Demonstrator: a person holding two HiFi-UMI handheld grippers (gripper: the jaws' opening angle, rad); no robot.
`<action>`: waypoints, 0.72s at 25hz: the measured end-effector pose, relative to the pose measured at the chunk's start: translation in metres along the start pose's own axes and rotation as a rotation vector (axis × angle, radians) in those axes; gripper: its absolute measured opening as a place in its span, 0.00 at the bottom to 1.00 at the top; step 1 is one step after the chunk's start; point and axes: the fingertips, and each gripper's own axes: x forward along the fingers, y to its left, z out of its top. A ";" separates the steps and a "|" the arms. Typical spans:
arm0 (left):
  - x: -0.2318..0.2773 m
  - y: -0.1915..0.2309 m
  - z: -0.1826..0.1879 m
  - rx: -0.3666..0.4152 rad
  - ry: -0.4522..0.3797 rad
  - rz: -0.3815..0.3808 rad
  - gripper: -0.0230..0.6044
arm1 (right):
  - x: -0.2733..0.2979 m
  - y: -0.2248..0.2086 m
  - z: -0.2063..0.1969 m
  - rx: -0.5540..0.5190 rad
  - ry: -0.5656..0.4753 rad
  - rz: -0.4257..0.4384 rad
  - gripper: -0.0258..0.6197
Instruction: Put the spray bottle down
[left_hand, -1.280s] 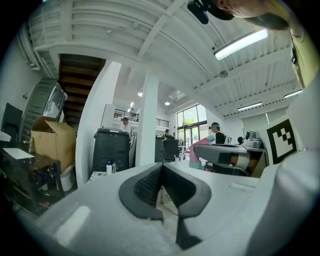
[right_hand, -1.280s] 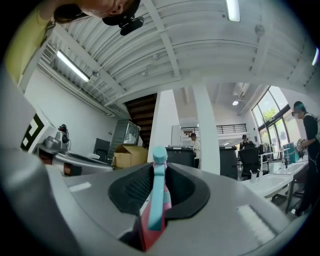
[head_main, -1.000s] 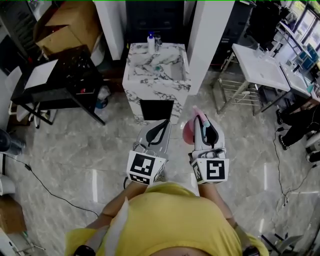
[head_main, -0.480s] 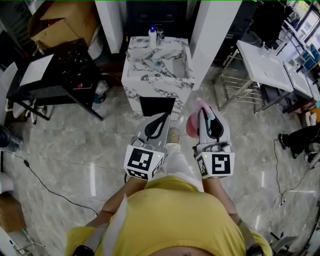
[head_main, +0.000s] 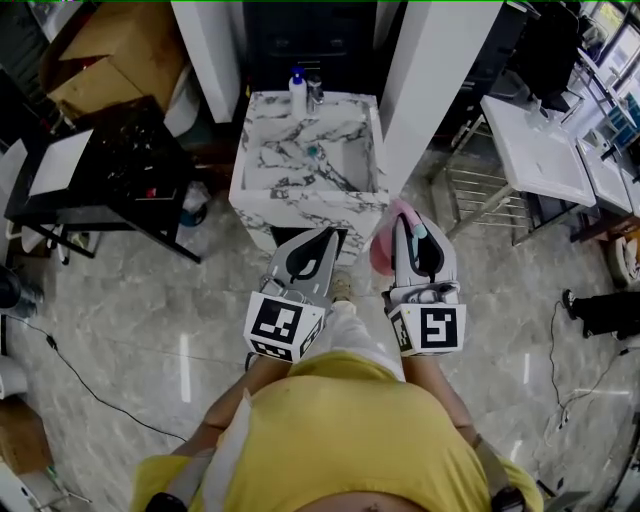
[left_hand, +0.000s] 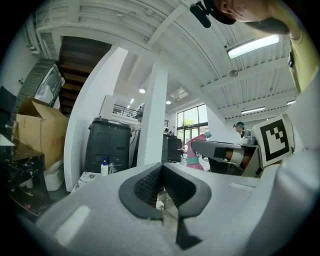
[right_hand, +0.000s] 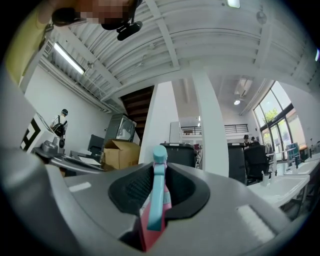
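The marble sink stand (head_main: 305, 165) sits on the shiny floor, and both grippers hang in the air just in front of it, on the side near the person in the yellow shirt (head_main: 350, 440); the right gripper (head_main: 412, 240) is squeezed onto the spray bottle (head_main: 381, 252); in the right gripper view the bottle's blue-green top (right_hand: 159, 165) stands up straight between the two dark pads (right_hand: 131, 190), and the pads press on it from both sides; the pink part (right_hand: 145, 230) goes down low between the fingers; from the head view the round pink body pokes out on the side next to the left gripper (head_main: 318, 245), so the bottle is up off the floor and well short of the stand's top; the left gripper's fingers are closed together with nothing in them, as the left gripper view (left_hand: 161, 186) shows; a small bottle with a blue cap (head_main: 297, 88) stands at the far edge of the stand; a black table (head_main: 110, 170) is to the left of the stand, and a white table (head_main: 540, 150) is to its right.
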 end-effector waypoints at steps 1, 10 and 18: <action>0.014 0.008 0.002 -0.003 -0.004 0.002 0.03 | 0.014 -0.007 -0.003 -0.002 0.001 0.002 0.14; 0.149 0.070 0.012 -0.012 -0.003 0.043 0.03 | 0.146 -0.069 -0.028 -0.007 0.019 0.077 0.14; 0.240 0.123 0.010 -0.014 0.021 0.110 0.03 | 0.240 -0.120 -0.062 0.024 0.034 0.129 0.14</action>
